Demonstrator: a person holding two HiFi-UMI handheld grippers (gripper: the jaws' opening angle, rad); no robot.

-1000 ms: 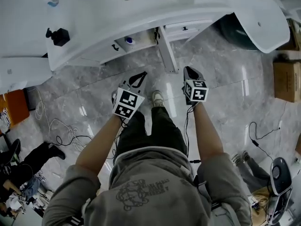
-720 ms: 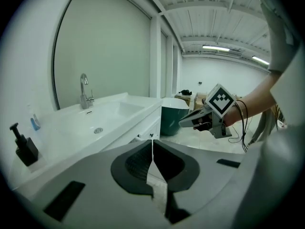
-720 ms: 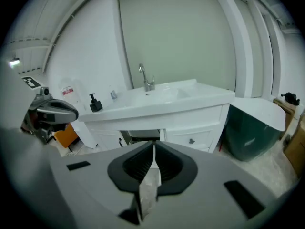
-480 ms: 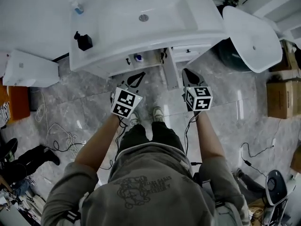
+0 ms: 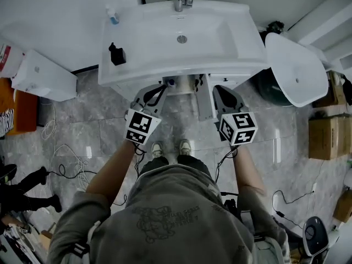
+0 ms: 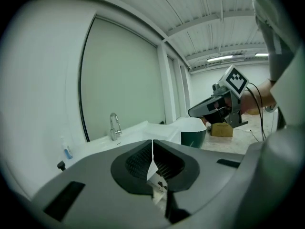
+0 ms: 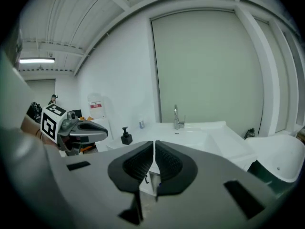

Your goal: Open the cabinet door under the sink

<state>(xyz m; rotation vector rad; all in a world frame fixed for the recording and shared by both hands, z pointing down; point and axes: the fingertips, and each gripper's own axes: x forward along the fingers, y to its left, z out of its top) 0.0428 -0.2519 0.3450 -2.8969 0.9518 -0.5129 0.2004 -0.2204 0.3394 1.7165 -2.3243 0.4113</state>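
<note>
- A white container [image 5: 5, 56] at far left carries a red label; its print is unreadable.
- The white cabinet door [image 5: 204, 99] juts edge-on from beneath the sink [image 5: 231, 43], between the 2 claws.
- Left claw [image 5: 160, 90] and right claw [image 5: 219, 91] are each pressed together, empty, near the sink's front rim.
- Marble floor [image 5: 104, 131] lies open beside them.

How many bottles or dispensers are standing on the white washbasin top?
2. A black pump dispenser stands near the front-left edge of the white washbasin, and a small clear-and-blue bottle stands at its back-left corner. None seems hidden in the head view.
</note>
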